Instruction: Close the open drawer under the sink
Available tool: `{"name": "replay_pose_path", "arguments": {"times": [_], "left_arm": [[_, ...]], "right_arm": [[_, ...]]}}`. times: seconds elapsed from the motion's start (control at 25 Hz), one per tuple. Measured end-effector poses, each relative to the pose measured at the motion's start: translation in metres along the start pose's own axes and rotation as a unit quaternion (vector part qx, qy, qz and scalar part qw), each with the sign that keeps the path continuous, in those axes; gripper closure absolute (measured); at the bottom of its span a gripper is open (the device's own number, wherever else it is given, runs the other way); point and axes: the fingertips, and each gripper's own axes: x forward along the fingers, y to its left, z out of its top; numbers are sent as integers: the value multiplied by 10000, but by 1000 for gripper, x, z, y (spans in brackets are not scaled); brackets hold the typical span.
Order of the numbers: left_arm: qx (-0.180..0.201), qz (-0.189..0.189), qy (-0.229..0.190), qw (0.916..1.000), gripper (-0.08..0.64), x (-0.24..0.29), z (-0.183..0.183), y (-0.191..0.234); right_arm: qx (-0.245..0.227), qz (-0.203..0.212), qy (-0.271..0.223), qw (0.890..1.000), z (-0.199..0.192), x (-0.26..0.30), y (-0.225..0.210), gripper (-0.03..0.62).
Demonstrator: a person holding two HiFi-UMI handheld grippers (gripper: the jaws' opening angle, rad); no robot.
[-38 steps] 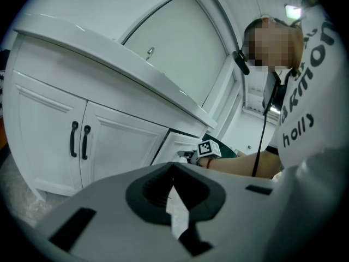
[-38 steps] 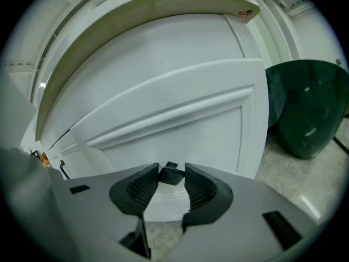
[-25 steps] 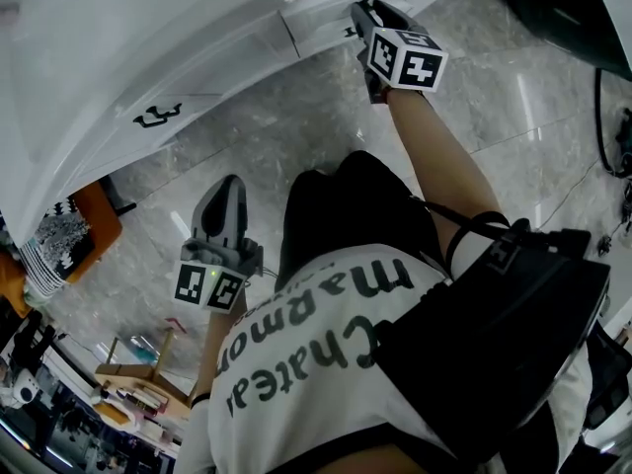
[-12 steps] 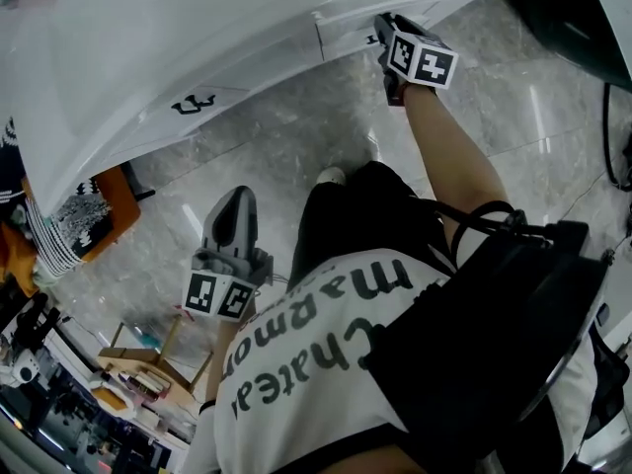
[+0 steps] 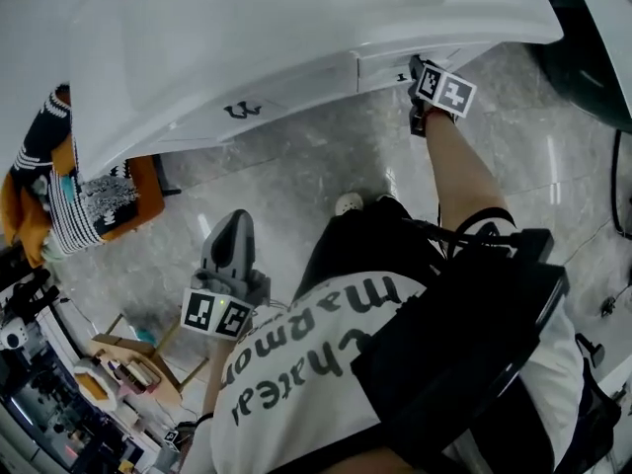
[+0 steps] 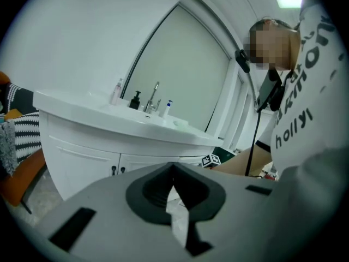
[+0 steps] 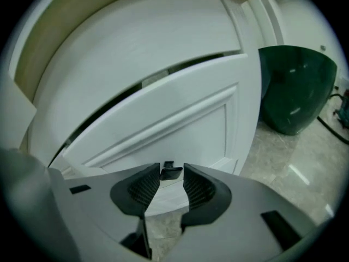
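The white drawer front point(image 7: 180, 121) under the sink stands slightly out, with a dark gap along its top edge. Its small dark handle point(image 7: 170, 172) lies between the tips of my right gripper point(image 7: 172, 174). The jaws have just been closing a little, and I see a sliver of gap at the pads. In the head view the right gripper point(image 5: 416, 68) is at the drawer point(image 5: 387, 65) below the basin point(image 5: 296, 18). My left gripper point(image 5: 229, 227) hangs free over the floor, away from the cabinet. Its jaws point(image 6: 173, 171) are shut on nothing.
Two cabinet doors with dark handles point(image 5: 240, 110) are left of the drawer. An orange seat with striped cloth point(image 5: 104, 205) stands at the left. A dark green bin point(image 7: 294, 86) is right of the vanity. A tap and bottles point(image 6: 150, 98) sit on the counter. A wooden stool point(image 5: 138, 363) is lower left.
The head view has swung, so the vanity and drawer sit further right in the picture. The right gripper stays at the drawer front. The left gripper has risen a little.
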Motion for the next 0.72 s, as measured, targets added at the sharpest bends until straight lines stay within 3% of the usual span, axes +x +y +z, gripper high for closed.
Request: {"name": "replay_pose_path", "arguments": {"times": [0.16, 0.24, 0.32, 0.56, 0.72], "left_arm": [[-127, -106, -96, 9998, 551, -2, 21, -10], [-180, -267, -95, 9994, 551, -4, 35, -20], [-161, -488, -141, 9986, 551, -3, 53, -32], [-196, -1255, -746, 9891, 551, 30, 119, -69], [-374, -1653, -957, 9809, 551, 30, 151, -102]], "right_arm": [[551, -156, -269, 9980, 14, -45, -7, 477], [746, -40, -434, 9963, 22, -78, 0, 549], [769, 219, -561, 9952, 32, -113, 16, 565], [104, 1061, -1058, 9887, 90, -221, 83, 571], [-384, 1813, -1389, 9728, 106, -297, 138, 577]]}}
